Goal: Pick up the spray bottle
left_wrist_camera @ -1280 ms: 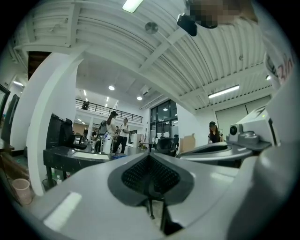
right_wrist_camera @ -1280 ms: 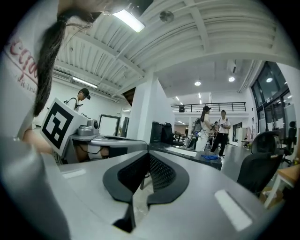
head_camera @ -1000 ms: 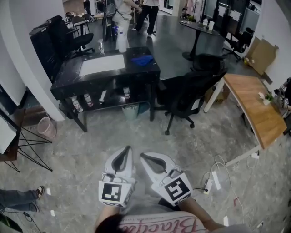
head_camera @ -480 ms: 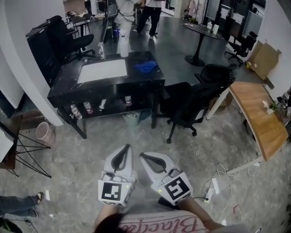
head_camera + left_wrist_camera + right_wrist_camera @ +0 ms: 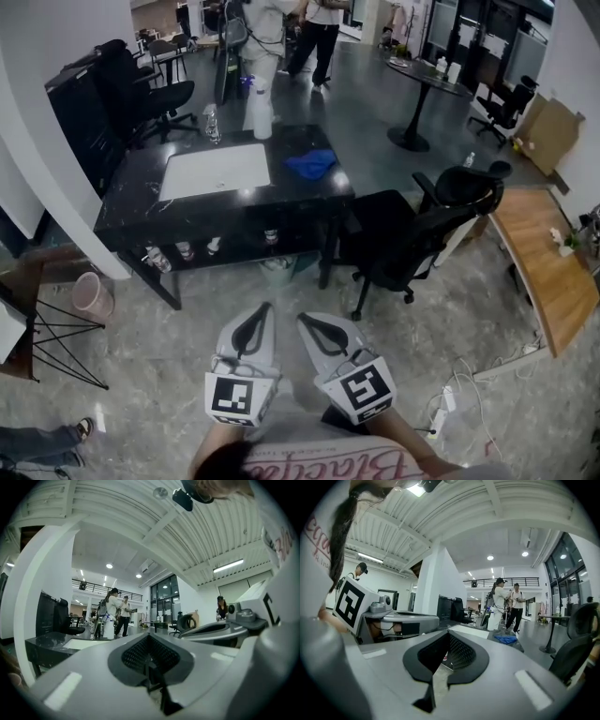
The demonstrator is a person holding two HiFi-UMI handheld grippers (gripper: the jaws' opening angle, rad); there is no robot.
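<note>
The white spray bottle (image 5: 262, 111) stands upright at the far edge of a black table (image 5: 141, 202), next to a white mat (image 5: 216, 172) and a blue cloth (image 5: 311, 164). It also shows far off as the white bottle (image 5: 108, 628) in the left gripper view and as the same bottle (image 5: 491, 619) in the right gripper view. My left gripper (image 5: 262, 309) and right gripper (image 5: 306, 320) are held side by side over the floor, well short of the table. Both are shut and hold nothing. Both point level toward the table.
A black office chair (image 5: 412, 234) stands right of the table, with a wooden desk (image 5: 548, 272) further right. People (image 5: 267, 28) stand beyond the table. A pink bin (image 5: 92, 292) sits at the left. Cables and a power strip (image 5: 445, 398) lie on the floor. Small bottles (image 5: 211, 248) line the table's lower shelf.
The table with the spray bottle has come nearer and looks larger in the head view. Both grippers kept their places side by side and stayed shut.
</note>
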